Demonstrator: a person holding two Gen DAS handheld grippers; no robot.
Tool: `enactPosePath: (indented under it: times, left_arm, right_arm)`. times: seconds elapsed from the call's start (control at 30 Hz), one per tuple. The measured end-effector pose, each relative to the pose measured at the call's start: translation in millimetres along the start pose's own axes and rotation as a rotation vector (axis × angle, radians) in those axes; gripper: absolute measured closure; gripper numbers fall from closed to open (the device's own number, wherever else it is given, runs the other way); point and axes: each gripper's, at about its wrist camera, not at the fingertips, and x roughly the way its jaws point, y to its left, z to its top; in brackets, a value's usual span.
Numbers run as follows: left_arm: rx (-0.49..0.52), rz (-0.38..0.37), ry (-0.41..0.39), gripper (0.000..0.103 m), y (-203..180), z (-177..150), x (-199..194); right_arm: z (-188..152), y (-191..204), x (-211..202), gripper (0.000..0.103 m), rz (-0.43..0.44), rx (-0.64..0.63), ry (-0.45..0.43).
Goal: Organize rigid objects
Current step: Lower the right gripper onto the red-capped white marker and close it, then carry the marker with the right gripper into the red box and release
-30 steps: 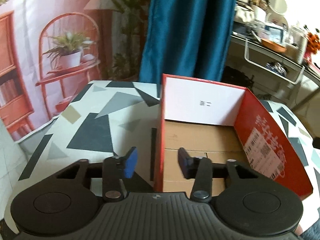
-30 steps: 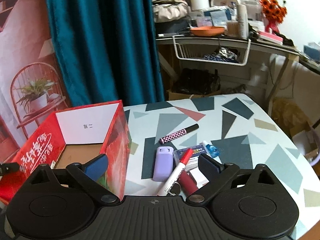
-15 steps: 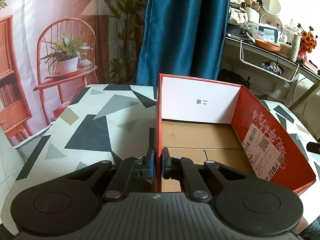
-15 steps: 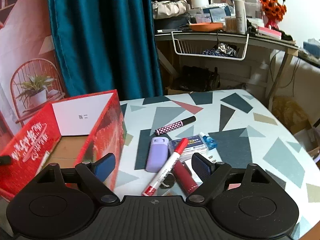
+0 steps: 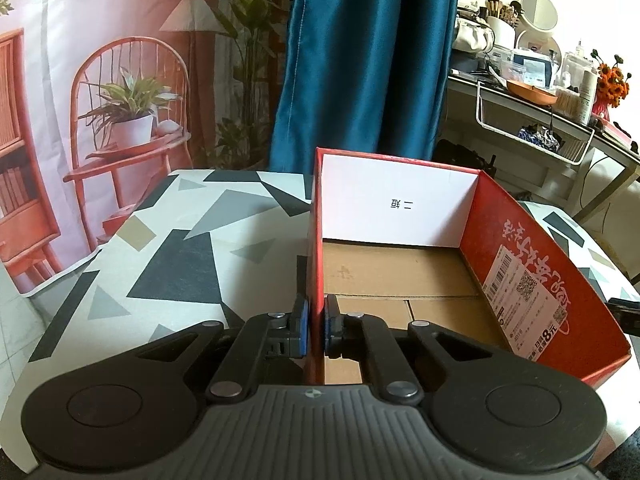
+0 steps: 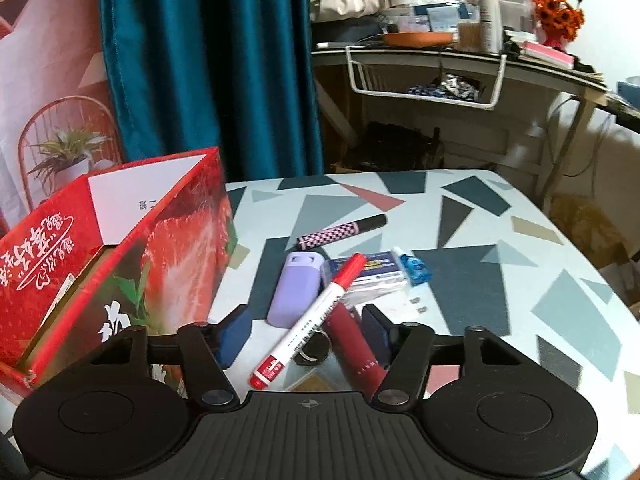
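While the left gripper pinches the red box wall on the counter, the right gripper has just been closing around the marker and dark red tube, not squeezing yet. The marker looks light, hard and slippery; grab its middle.
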Motion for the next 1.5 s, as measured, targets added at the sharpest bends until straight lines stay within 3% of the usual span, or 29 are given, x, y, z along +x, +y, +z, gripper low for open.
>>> enactPosePath:
  times: [0.37, 0.67, 0.8, 1.27, 1.5]
  left_arm:
    - [-0.016, 0.004, 0.009, 0.094, -0.5, -2.2, -0.2]
    - [-0.029, 0.004, 0.003, 0.094, -0.7, -3.8, -0.3]
    - [-0.036, 0.006, -0.001, 0.094, -0.5, -4.6, -0.7]
    - [-0.034, 0.013, -0.006, 0.094, -1.6, -5.3, -0.8]
    - [-0.035, 0.008, -0.005, 0.094, -0.3, -5.2, -0.6]
  right_arm:
    - [-10.3, -7.6, 60.5, 0.073, -0.014, 0.140, 0.085]
    - [-13.3, 0.9, 67.3, 0.080, -0.014, 0.124, 0.070]
    - [-14.5, -1.1, 63.0, 0.089, -0.014, 0.119, 0.060]
    - [-15.5, -9.9, 63.8, 0.089, -0.025, 0.156, 0.073]
    - [-2.6, -11.8, 45.9, 0.089, 0.034, 0.216, 0.051]
